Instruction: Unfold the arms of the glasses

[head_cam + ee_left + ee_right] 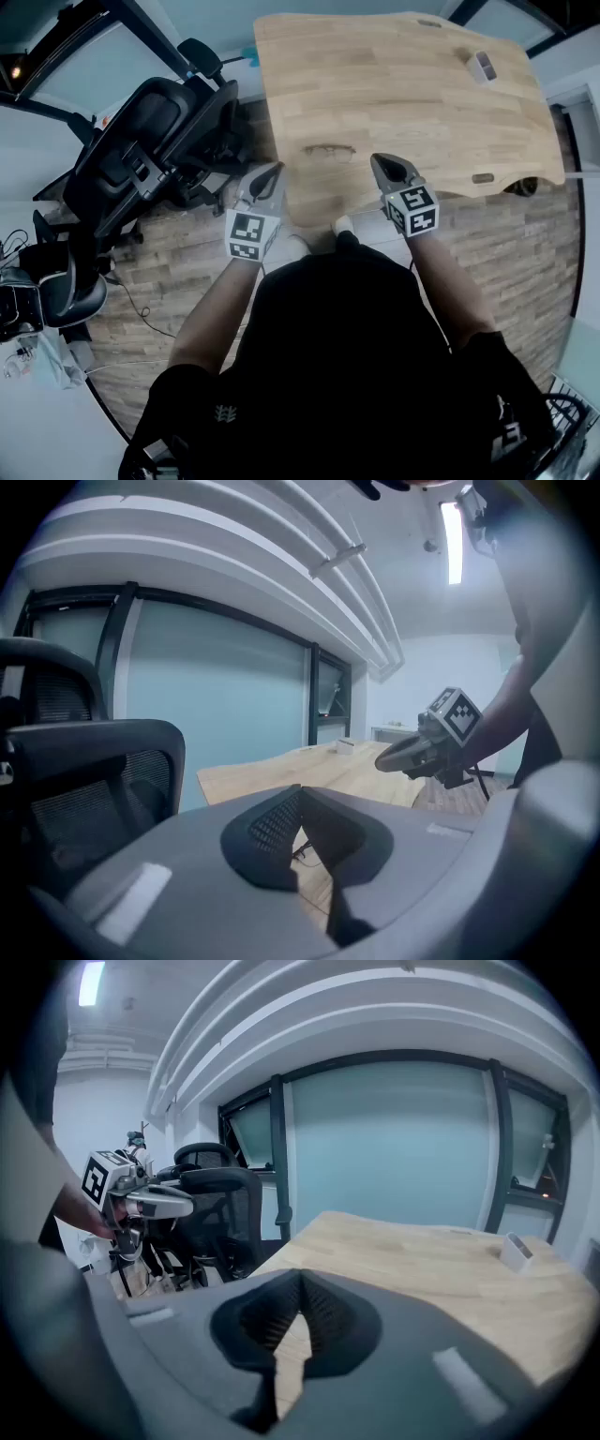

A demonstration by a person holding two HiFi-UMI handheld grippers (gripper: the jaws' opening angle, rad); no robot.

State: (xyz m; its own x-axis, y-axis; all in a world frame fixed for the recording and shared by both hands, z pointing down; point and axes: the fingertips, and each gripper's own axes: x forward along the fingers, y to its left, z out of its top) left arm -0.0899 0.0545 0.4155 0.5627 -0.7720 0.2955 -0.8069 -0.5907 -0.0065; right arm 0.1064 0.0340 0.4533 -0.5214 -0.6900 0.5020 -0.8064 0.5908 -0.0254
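Glasses lie untouched by the wooden worktop's near edge. Left gripper and right gripper hover close, jaws closed, empty. Approach step, probably; next, open jaws.

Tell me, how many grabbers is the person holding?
2. The left gripper is near the table's front edge, left of the glasses; the right gripper is to their right. Both are shut and empty.

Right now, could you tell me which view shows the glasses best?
The head view: the glasses lie whole, though faint, on the wooden table. The left gripper view shows only a bit of them between its jaw tips; the right gripper view shows none.
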